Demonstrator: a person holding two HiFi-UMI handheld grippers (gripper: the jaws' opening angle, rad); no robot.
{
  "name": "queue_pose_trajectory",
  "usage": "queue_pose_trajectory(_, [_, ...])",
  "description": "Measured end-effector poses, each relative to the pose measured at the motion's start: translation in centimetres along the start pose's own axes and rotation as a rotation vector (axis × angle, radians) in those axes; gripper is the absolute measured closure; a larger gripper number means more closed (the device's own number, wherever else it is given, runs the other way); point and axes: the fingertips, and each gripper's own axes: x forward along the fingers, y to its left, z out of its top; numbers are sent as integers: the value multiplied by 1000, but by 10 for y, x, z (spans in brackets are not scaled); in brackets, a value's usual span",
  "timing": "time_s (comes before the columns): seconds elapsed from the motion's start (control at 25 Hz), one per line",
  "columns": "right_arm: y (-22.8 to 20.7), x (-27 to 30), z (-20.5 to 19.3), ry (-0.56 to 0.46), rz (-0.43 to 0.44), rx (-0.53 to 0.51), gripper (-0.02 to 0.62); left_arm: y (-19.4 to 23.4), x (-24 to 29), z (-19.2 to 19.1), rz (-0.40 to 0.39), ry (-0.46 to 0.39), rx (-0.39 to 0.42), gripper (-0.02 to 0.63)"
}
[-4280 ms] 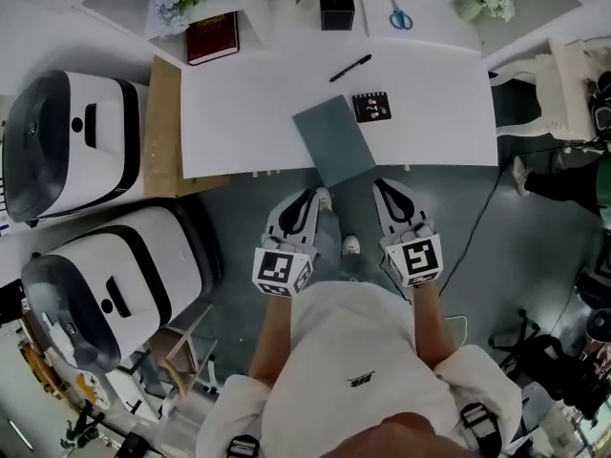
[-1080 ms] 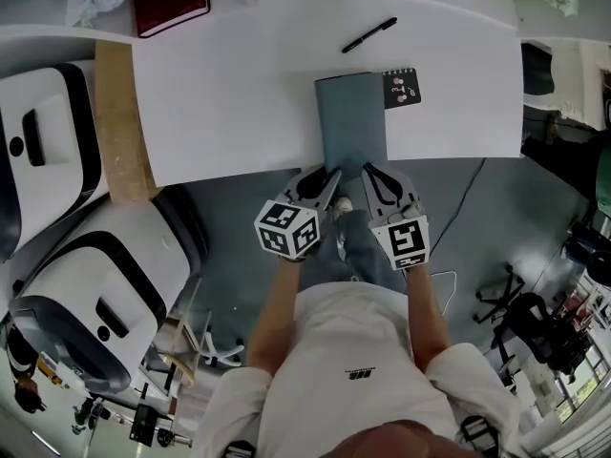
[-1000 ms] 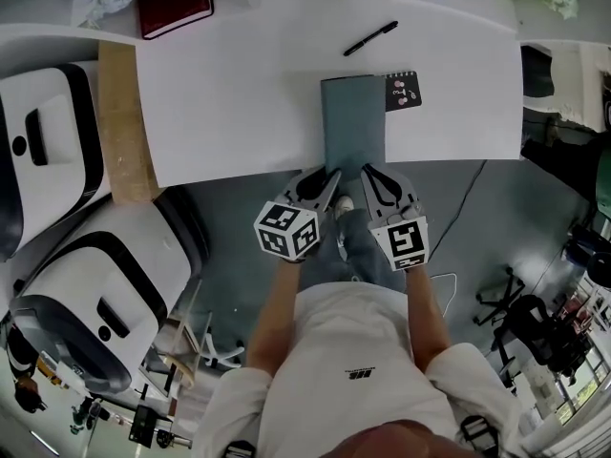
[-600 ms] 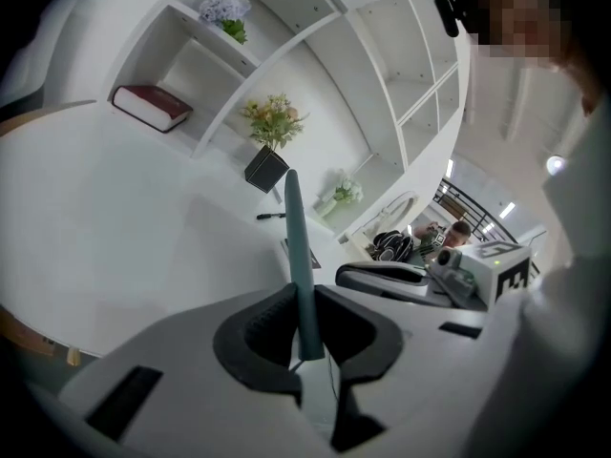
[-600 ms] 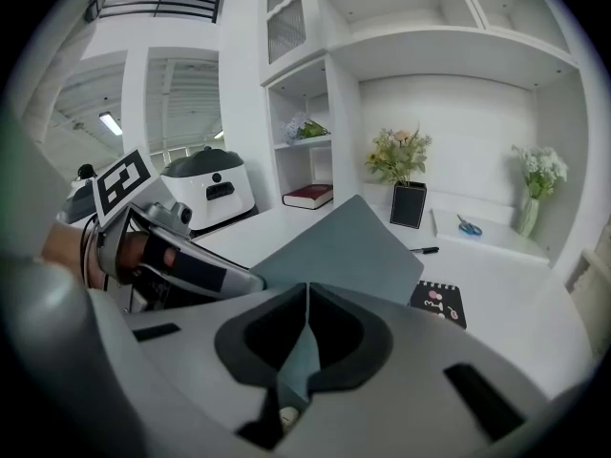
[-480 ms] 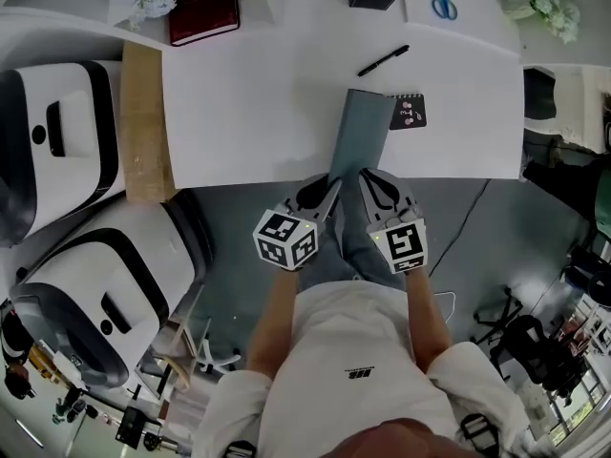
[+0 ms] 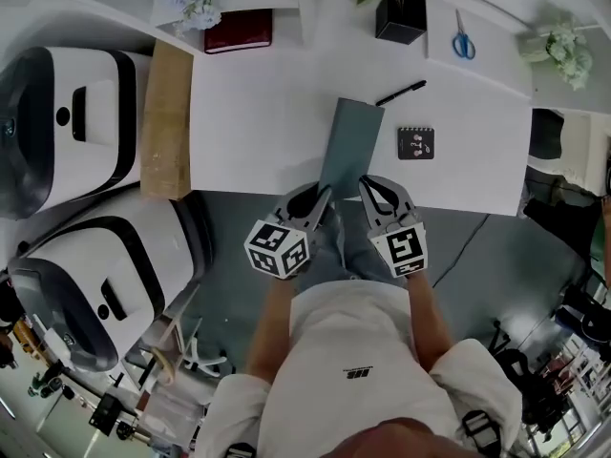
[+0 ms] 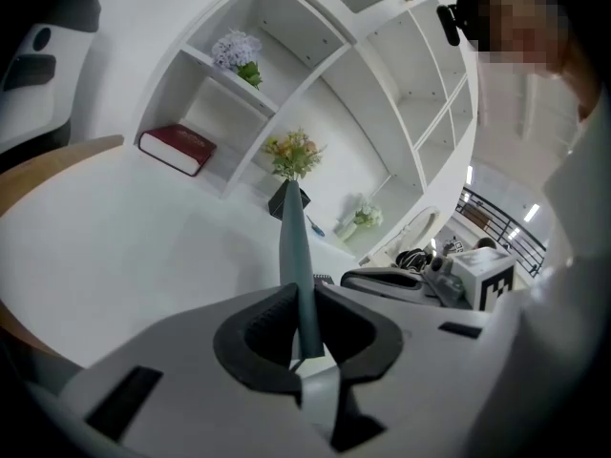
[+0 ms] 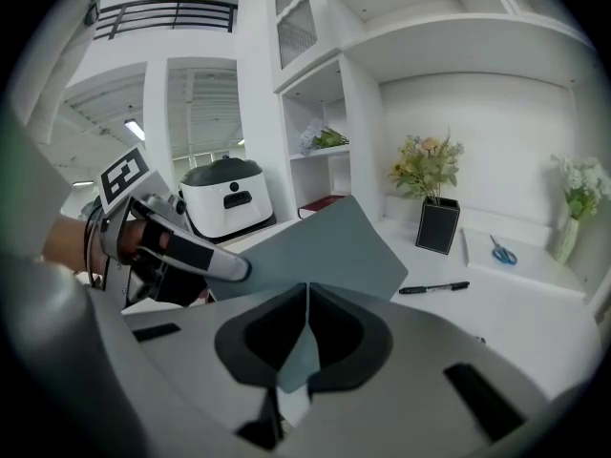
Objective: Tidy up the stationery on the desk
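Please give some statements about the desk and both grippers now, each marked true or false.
1. The left gripper and the right gripper are both shut on the grey folder. True.
2. The pen lies on top of the small black notepad. False: the two lie apart on the white desk, the pen farther back.
3. In the head view, the scissors lie to the right of the black pot. True.
4. The red book rests on the folder. False: it lies behind the desk, at the left.
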Motion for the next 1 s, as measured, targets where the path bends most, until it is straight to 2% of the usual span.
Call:
queue_pose_trajectory(0.4, [-19, 41, 42, -25, 120, -65, 594, 30, -9, 52, 108, -113, -61, 606])
queue_pose_trajectory(0.68, [-17, 67, 64, -31, 187, -104, 594, 58, -24, 79, 176, -202, -109, 606])
queue_pose_trajectory(0.84, [-15, 82, 77, -34, 186, -112, 594, 80, -33, 98, 184, -241, -128, 606])
queue_pose_trajectory(1.0, [-10, 98, 89, -42, 151, -103, 594, 106, -40, 120, 161, -265, -132, 606])
